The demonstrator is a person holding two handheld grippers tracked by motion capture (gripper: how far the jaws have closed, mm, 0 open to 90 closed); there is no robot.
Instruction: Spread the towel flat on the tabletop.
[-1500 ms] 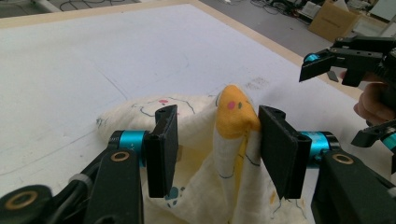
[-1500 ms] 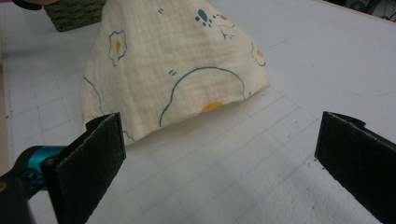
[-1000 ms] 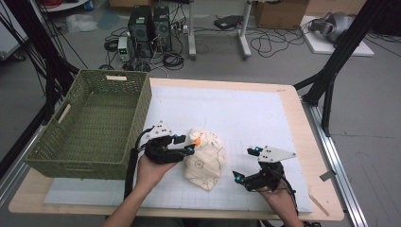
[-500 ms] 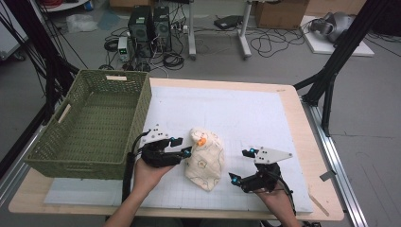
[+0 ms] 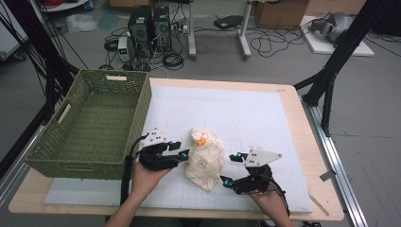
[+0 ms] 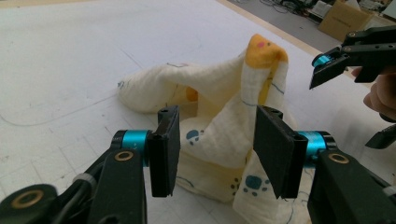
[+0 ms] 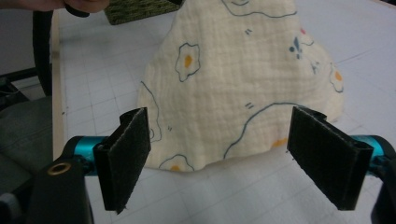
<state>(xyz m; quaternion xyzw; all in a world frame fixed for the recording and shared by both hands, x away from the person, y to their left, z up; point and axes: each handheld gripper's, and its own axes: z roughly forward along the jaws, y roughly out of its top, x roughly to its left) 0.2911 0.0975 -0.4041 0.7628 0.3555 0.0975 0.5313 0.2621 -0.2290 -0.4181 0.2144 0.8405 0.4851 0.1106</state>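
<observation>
A cream muslin cloth (image 5: pixel 205 163) printed with fried eggs lies crumpled on the white grid mat, one fold standing up in a peak. My left gripper (image 5: pixel 181 149) is at its left edge. In the left gripper view the raised fold of the cloth (image 6: pixel 219 135) stands between the jaws, which have just been closing; a gap still shows beside the left pad. My right gripper (image 5: pixel 231 168) is at the cloth's right, open. Its jaws have just been closing too, and the hem of the cloth (image 7: pixel 233 84) lies between them, clear of both pads. The right gripper's fingers (image 6: pixel 327 70) show beyond the fold.
A green woven basket (image 5: pixel 113 74) stands at the left of the table, its near corner close to my left hand. The white mat (image 5: pixel 227 109) stretches away behind the cloth. The table's front edge runs just below both hands.
My right gripper has edged left toward the cloth and its jaws have narrowed. The left gripper has stayed at the cloth's left edge.
</observation>
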